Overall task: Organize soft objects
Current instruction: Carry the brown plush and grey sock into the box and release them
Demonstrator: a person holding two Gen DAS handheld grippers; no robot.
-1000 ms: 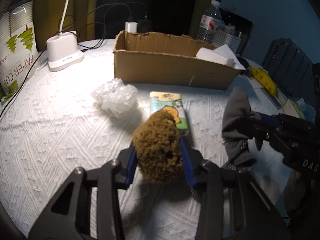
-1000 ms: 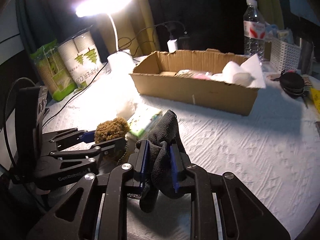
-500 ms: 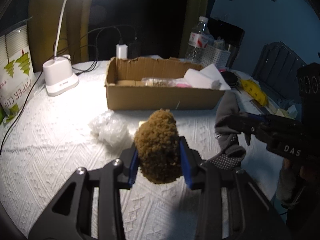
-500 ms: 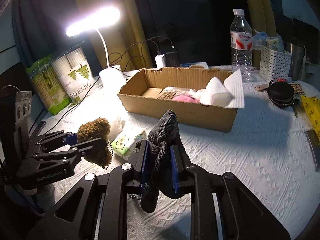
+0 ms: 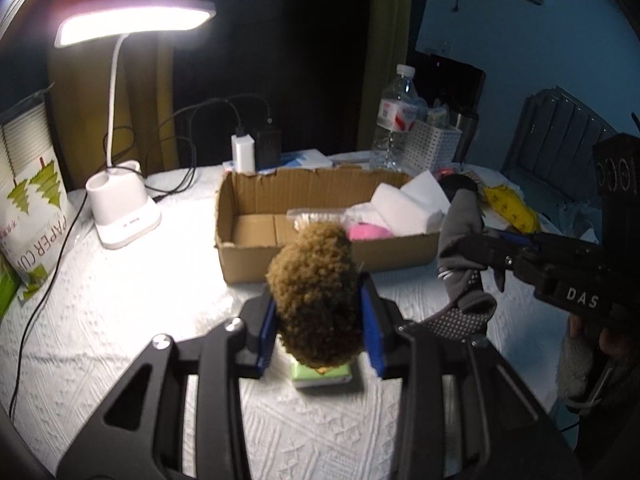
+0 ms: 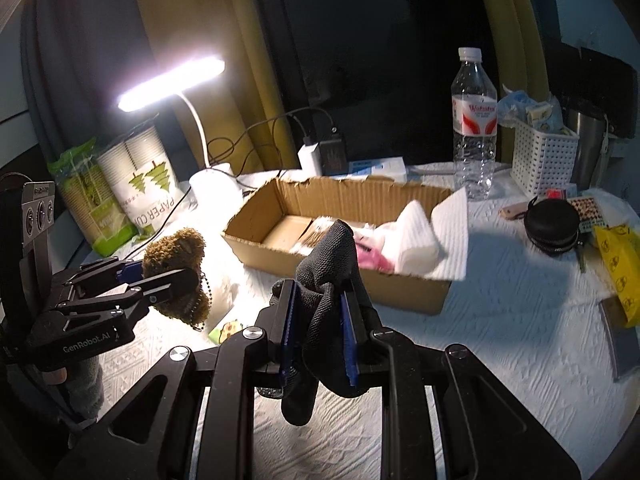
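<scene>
Two grippers clenched, left fingers (image 5: 370, 320) grasping brown plush (image 5: 316, 296), right fingers (image 6: 348, 336) dark glove (image 6: 328, 280), cardboard box (image 6: 404, 292) ahead.

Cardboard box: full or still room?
Partly full. The cardboard box holds white tissue, something pink and a clear packet, all toward its right end; the left end shows bare cardboard floor.
</scene>
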